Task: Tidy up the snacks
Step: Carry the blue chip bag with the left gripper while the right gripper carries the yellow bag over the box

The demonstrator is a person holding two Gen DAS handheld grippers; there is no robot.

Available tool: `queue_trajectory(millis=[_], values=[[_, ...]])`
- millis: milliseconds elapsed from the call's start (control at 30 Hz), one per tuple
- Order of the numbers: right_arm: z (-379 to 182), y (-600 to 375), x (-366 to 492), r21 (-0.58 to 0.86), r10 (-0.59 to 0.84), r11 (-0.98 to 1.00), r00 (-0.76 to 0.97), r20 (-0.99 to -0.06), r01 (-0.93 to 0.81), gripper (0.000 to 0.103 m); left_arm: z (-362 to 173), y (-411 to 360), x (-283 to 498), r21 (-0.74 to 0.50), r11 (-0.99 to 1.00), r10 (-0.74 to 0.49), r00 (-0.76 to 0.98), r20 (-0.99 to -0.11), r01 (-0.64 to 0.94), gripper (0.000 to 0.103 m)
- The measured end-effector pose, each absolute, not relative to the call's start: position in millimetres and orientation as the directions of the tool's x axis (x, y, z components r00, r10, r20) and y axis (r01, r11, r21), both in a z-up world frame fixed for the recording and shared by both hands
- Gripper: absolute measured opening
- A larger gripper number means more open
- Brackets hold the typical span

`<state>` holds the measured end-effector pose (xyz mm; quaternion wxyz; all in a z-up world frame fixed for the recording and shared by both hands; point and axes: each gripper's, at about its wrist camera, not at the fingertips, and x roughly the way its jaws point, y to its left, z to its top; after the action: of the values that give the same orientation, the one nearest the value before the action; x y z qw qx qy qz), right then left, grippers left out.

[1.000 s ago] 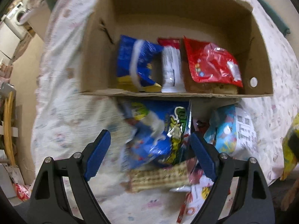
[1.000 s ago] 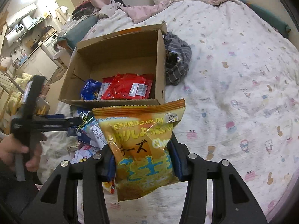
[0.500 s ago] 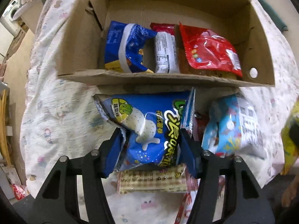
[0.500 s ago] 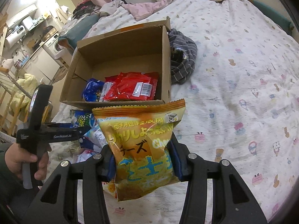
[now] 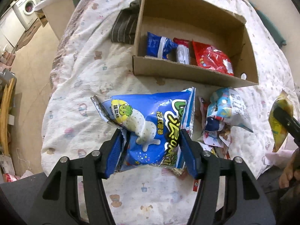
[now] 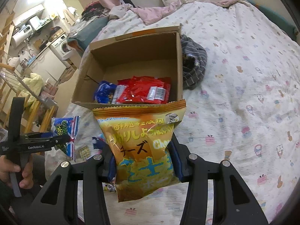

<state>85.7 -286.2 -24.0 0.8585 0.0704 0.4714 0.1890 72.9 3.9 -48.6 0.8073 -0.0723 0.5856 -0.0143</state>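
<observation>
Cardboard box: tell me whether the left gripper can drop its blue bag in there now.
Probably yes. The cardboard box is open-topped with bare floor behind its snacks, and nothing stands between it and the left gripper holding the blue bag.

Left gripper (image 5: 150,146) up close: matte black forked arms, each carrying round silver screw heads; blue ribbed pads (image 5: 114,150) line the inner faces of both fingers; a broad dark grey body fills the bottom of the view. Right gripper (image 6: 144,161), same build: black angular arms with triangular cut-outs, silver screws at the joints, blue pads on the inside. From the right wrist camera the left tool shows side-on: slim black bar with small white "GenRobot.AI" lettering, a tall black upright behind it, a grey trigger lever under the person's hand (image 6: 15,172); dark sleeve at the frame edge.
</observation>
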Motion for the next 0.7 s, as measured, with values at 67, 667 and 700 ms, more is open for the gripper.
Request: queue_trajectory(millis=[67, 667, 700], values=[[-22.2, -282.7, 84.7, 0.296, 0.393, 0.917, 0.482, -0.783, -0.267, 0.049, -40.4, 2.9, 70.6, -0.143, 0.988, -0.117, 0.333, -0.936, -0.053, 0.056], [-3.3, -250.3, 126.3, 0.263, 0.39, 0.918, 0.548, -0.74, -0.298, 0.049, 17.5, -7.1, 142.4, -0.091, 0.996, -0.088, 0.463, -0.882, 0.017, 0.056], [-3.8, -249.6, 131.7, 0.258, 0.386, 0.919, 0.55, -0.741, -0.298, 0.049, 18.6, -7.6, 148.0, -0.091, 0.996, -0.089, 0.466, -0.881, 0.019, 0.056]])
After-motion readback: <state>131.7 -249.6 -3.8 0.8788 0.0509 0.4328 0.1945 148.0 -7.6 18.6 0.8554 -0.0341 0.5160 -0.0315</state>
